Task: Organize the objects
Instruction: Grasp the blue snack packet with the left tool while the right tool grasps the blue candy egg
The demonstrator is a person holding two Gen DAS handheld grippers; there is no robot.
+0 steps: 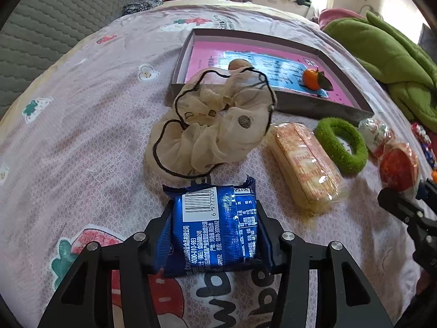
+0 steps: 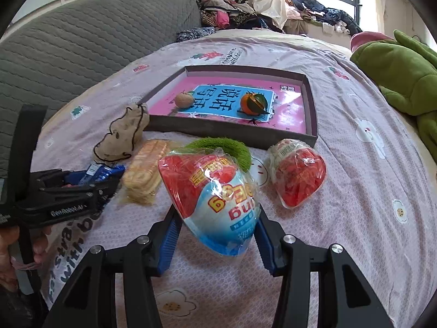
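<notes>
My left gripper [image 1: 214, 218] is shut on a blue snack packet [image 1: 215, 227], low over the bed sheet. My right gripper [image 2: 217, 218] is shut on a red, white and blue egg-shaped toy pack [image 2: 213, 191]. Beyond them a shallow grey box [image 2: 232, 129] with a pink and blue bottom holds a tangerine [image 2: 253, 103] and a walnut [image 2: 184, 99]. On the sheet before the box lie a beige scrunchie [image 1: 215, 125], a wrapped biscuit pack [image 1: 306, 164], a green fuzzy ring [image 1: 341, 145] and a second egg pack [image 2: 299, 175].
A green plush blanket [image 2: 401, 76] lies at the right edge of the bed. A grey quilted sofa back [image 2: 82, 54] stands to the left. Piled clothes [image 2: 232, 11] sit at the far end by the window.
</notes>
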